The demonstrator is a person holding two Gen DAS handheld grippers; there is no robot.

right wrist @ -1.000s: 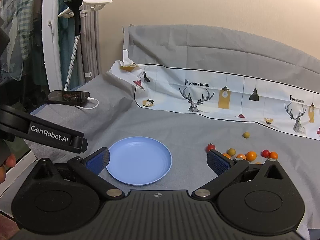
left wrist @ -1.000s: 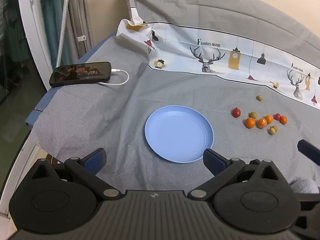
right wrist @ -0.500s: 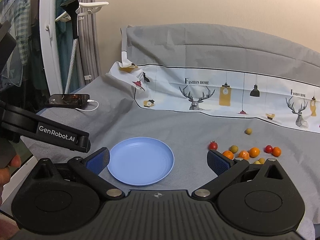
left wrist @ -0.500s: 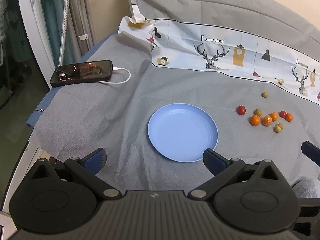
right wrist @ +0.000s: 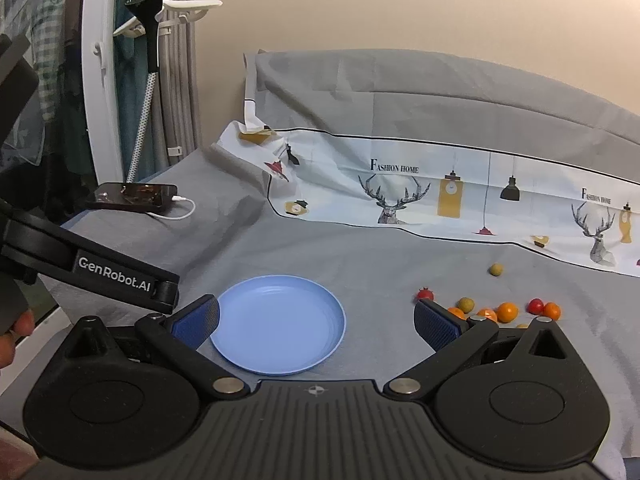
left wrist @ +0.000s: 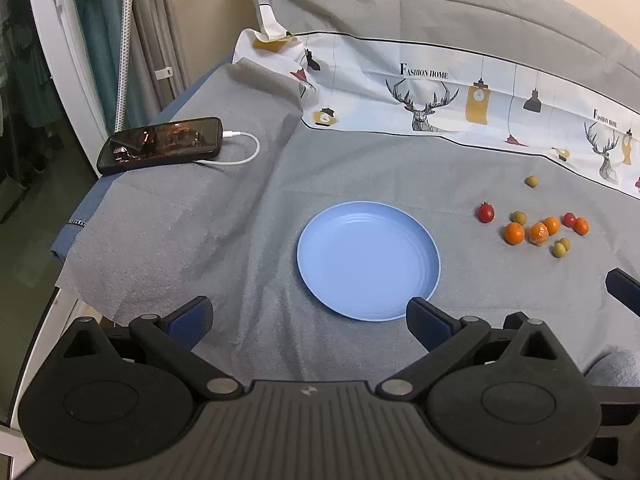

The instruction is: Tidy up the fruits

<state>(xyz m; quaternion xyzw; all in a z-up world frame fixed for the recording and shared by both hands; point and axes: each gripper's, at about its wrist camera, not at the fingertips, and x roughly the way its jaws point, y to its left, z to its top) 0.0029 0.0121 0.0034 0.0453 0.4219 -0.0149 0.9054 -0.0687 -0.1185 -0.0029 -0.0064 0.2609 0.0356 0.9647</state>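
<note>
Fruits [left wrist: 538, 229] lay scattered on the gray cloth [left wrist: 248, 216] covering the desk, well to the right of a blue plate [left wrist: 368, 258] that held none of them. The cluster counted small oranges [left wrist: 514, 233], two red cherry tomatoes, one [left wrist: 485, 212] nearest the plate, and several olive-green fruits, one of which [left wrist: 531, 181] sat apart toward the printed deer-pattern cloth [left wrist: 460, 96] at the back. My left gripper [left wrist: 308, 316] hung above the near edge of the cloth, its jaws spread wide and holding nothing, the plate just ahead between the blue pads [left wrist: 191, 318]. My right gripper [right wrist: 316, 318] hovered likewise released, jaws wide apart, with the plate [right wrist: 280, 322] ahead on the left and the fruits [right wrist: 506, 311] close beyond the right pad [right wrist: 436, 324]. Part of the left gripper's black body [right wrist: 100, 268], marked GenRobot.AI, crossed the right view's left side. A black phone [left wrist: 160, 150] with a white charging cable [left wrist: 244, 152] rested at the far left edge of the cloth.
</note>
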